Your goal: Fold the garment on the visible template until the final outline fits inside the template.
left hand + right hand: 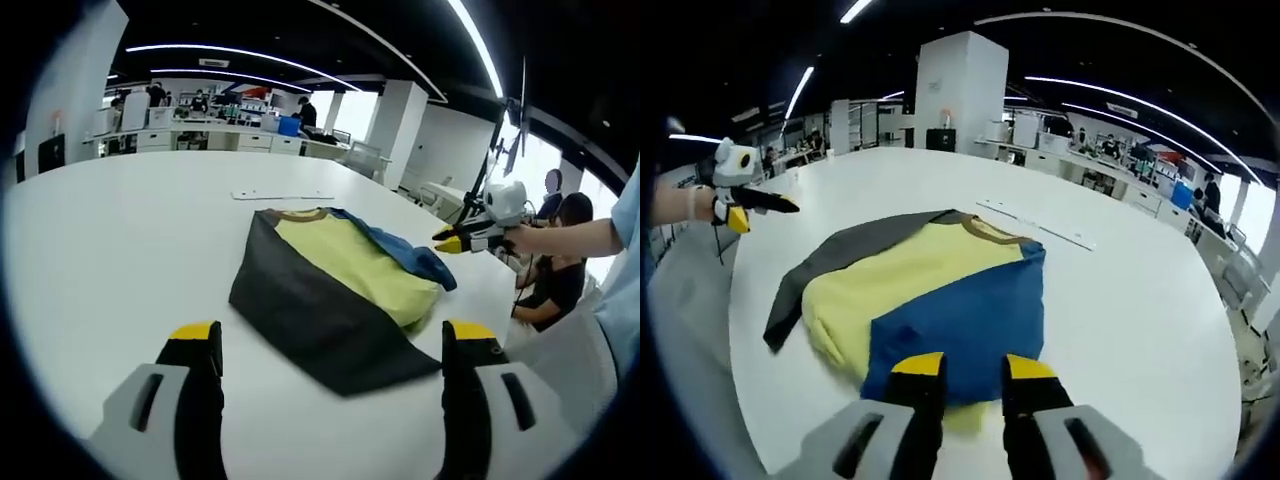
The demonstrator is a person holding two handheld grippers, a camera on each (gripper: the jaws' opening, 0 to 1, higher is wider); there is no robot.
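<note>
A garment (330, 285) in dark grey, yellow and blue lies folded on the round white table (120, 250), its brown collar at the far end. In the right gripper view the garment (940, 290) has its blue panel nearest and the grey part at the left. My left gripper (332, 335) is open wide, low over the table just short of the grey edge. My right gripper (973, 368) hovers narrowly open at the blue hem with nothing between its fingers. A hand holds that right gripper (452, 240) at the garment's right side. The left gripper (750, 208) is off the table's left edge.
A thin pale strip (283, 196) lies on the table beyond the collar, the same strip (1035, 225) in the right gripper view. People (560, 260) sit past the table's right edge. Desks (210, 135) and a white pillar (955, 90) stand further back.
</note>
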